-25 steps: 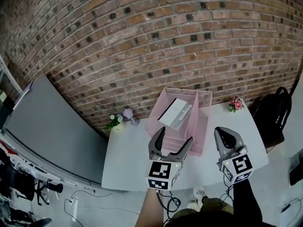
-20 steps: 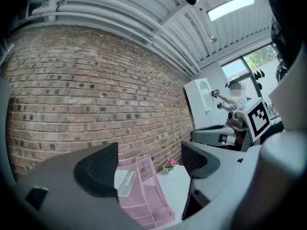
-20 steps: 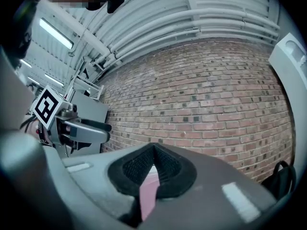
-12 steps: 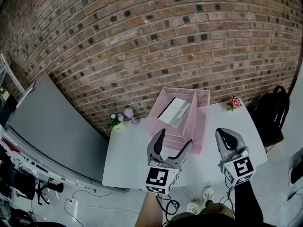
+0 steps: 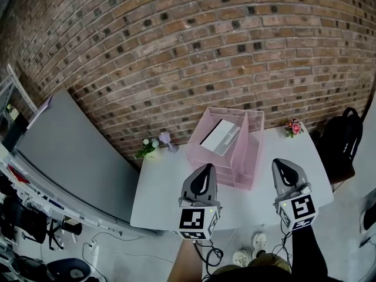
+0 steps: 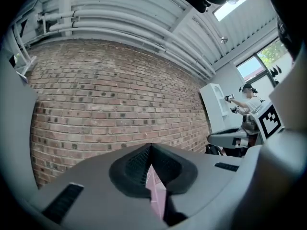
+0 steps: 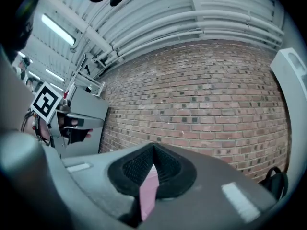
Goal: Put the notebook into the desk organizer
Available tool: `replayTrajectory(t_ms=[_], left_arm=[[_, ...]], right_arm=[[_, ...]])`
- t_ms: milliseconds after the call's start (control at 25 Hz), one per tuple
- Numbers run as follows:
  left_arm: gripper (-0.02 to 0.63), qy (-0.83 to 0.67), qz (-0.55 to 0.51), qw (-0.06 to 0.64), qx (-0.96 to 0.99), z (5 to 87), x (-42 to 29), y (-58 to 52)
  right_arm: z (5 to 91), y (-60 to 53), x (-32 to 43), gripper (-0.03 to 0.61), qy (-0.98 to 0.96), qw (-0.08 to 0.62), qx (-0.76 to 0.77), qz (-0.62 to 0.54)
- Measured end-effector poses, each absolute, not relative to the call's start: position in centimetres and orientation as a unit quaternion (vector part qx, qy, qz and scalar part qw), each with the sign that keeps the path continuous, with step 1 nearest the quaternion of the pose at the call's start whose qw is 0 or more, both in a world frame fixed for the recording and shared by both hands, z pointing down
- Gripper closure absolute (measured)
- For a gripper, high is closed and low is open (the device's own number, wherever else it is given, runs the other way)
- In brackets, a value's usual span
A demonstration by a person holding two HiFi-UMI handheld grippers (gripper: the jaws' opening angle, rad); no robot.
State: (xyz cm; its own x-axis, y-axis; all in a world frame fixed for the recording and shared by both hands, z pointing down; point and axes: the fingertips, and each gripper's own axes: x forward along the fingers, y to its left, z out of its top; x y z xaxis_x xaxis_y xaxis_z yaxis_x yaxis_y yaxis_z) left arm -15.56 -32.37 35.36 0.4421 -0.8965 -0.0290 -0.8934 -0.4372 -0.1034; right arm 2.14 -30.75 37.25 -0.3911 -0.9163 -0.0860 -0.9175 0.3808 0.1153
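Notebook (image 5: 220,137): inside desk organizer (image 5: 247,172), apparently delivered. Left gripper (image 5: 205,169): before organizer, jaws just closed on nothing. Right gripper (image 5: 284,165): likewise shut, empty.

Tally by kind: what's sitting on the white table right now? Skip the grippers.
Desk organizer: 1
Notebook: 1, standing in the organizer
Flower bunches: 3
Total: 5
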Motion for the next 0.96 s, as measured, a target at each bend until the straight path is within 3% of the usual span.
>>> replayTrajectory(t_ms=[960], left_arm=[[0.606,0.539,-0.024,0.089,-0.837,33.5,-14.1,-30.9]], right_arm=[[37.5,-28.7,3.6,0.578,0.834,0.013,-0.547,0.065]])
